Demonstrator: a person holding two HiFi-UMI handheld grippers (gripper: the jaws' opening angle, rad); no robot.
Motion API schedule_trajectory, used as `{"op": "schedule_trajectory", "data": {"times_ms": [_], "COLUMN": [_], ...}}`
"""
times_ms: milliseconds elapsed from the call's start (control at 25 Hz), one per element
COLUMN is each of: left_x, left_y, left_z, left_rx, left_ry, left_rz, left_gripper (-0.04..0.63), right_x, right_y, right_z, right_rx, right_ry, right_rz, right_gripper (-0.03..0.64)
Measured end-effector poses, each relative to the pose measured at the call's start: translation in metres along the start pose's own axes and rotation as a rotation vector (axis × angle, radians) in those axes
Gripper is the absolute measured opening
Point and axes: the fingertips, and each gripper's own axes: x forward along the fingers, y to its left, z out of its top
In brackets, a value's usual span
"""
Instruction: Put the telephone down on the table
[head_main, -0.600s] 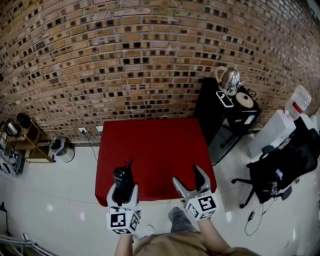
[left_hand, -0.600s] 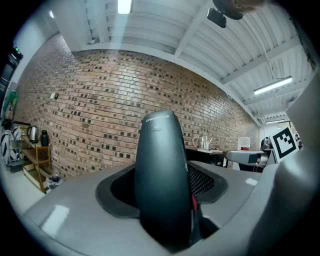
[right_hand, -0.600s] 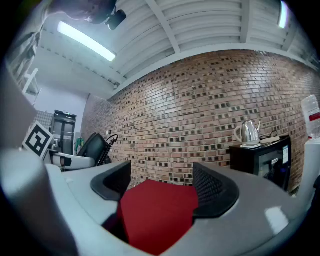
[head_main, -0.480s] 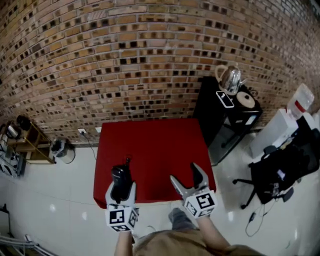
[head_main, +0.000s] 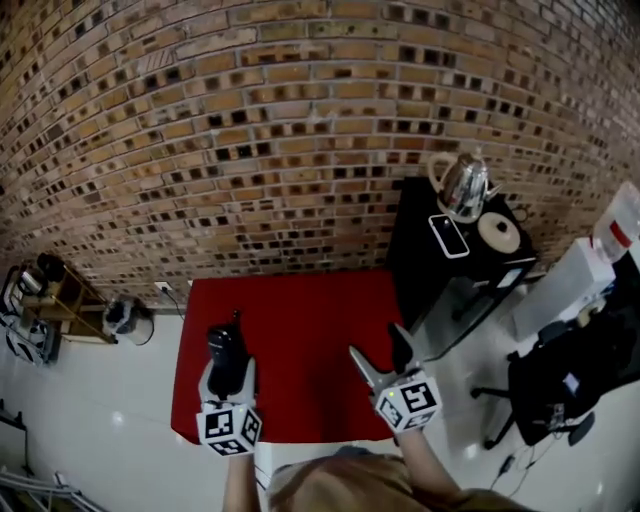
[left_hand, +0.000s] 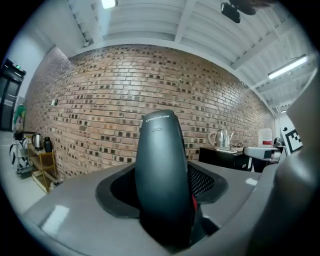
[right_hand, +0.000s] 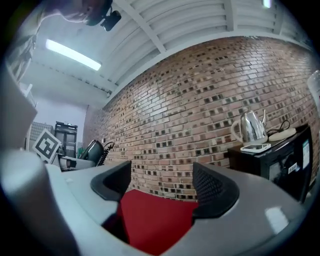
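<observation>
A red surface (head_main: 300, 320) is spread out ahead of both claws. The left claw (head_main: 227, 378) is clamped shut on a dark telephone handset (left_hand: 161, 165), which is held upright between its jaws over the surface's left part. The right claw (head_main: 380, 348) is held open, with nothing between its jaws.

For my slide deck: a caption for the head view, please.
Left gripper holds the telephone over the red table; right gripper open, empty.
</observation>
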Motion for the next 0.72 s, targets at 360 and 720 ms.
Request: {"op": "schedule_trajectory", "data": {"times_ms": [360, 720], "left_x": [0.045, 0.101], "left_y": [-0.005, 0.009], "left_z": [-0.071, -0.181], "left_rx": [0.001, -0.086], "left_ry": [0.264, 0.569], "left_rz": [0.028, -0.031], "left_gripper": [0.288, 0.288], "right_x": [0.031, 0.053], "right_y": [-0.014, -0.048], "right_z": [-0.033, -0.05], "right_rx": [0.06, 0.108], "right_ry": [0.106, 0.185], "right_rz": [0.088, 0.001], "right_gripper": [0.376, 0.362]}}
